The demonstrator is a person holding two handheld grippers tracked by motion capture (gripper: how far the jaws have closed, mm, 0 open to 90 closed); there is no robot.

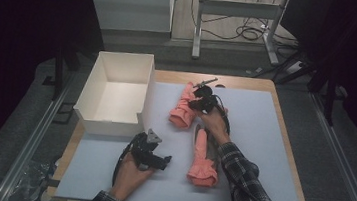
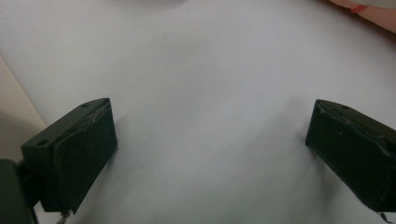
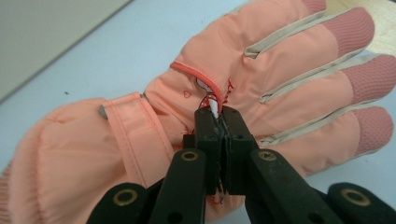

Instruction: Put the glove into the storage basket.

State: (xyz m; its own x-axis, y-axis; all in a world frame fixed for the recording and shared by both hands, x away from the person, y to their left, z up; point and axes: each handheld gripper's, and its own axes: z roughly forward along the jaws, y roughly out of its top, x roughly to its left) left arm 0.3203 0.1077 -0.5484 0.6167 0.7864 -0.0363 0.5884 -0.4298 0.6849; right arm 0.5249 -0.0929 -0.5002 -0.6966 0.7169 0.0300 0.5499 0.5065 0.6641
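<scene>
Two salmon-pink padded gloves lie on a pale grey mat (image 1: 258, 139). The far glove (image 1: 180, 110) lies with its fingers toward the back. My right gripper (image 1: 202, 101) is over it and shut. In the right gripper view the right gripper (image 3: 221, 115) pinches a small fold and white tab on the back of that glove (image 3: 280, 70). The near glove (image 1: 203, 162) lies just left of the right forearm. My left gripper (image 1: 159, 160) rests on the mat at the front, open; in the left gripper view the left gripper (image 2: 210, 149) has only bare mat between its jaws.
An open white box (image 1: 111, 123) stands at the left of the mat, close behind the left hand. The wooden table edge (image 1: 284, 123) frames the mat. A glove's edge (image 2: 369, 9) shows at the top right of the left gripper view.
</scene>
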